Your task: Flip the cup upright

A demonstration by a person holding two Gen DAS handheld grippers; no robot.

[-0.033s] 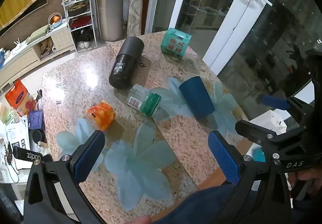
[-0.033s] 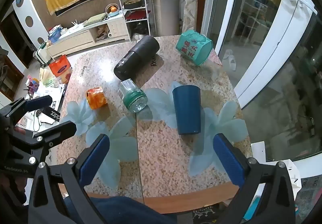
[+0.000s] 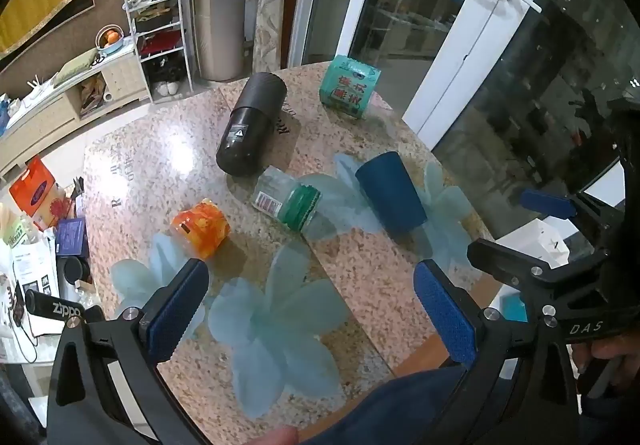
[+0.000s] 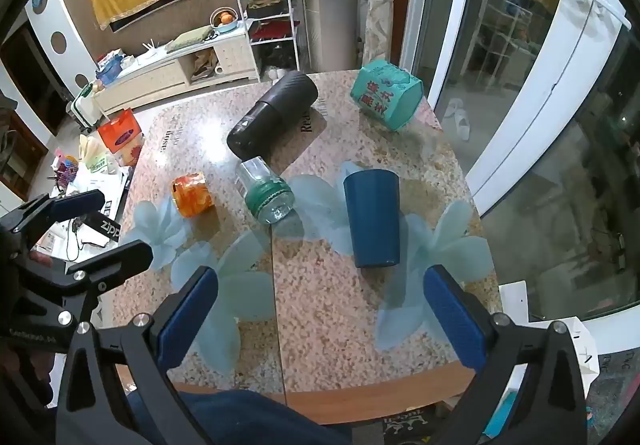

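The left gripper [image 3: 310, 309] hangs above the near edge of the granite worktop [image 3: 152, 165], its blue-padded fingers [image 3: 178, 309] spread wide with nothing between them. Ahead of its left finger lies an orange packet [image 3: 200, 223]; further ahead, between the two fingers' lines, a clear bottle with a green band [image 3: 288, 201] lies on its side, and beyond that a black cylinder [image 3: 252, 125] also lies flat. Ahead of the right finger sits the dark blue cup [image 3: 390, 197] (mouth down, narrower base on top), resting on a pale flower print. A teal package [image 3: 350, 91] is at the far edge.

The right gripper [image 4: 320, 315] hovers likewise, its fingers [image 4: 454, 321] wide apart and empty. From this view the cup [image 4: 374, 217] stands just ahead of the right finger, well short of being between the pads.
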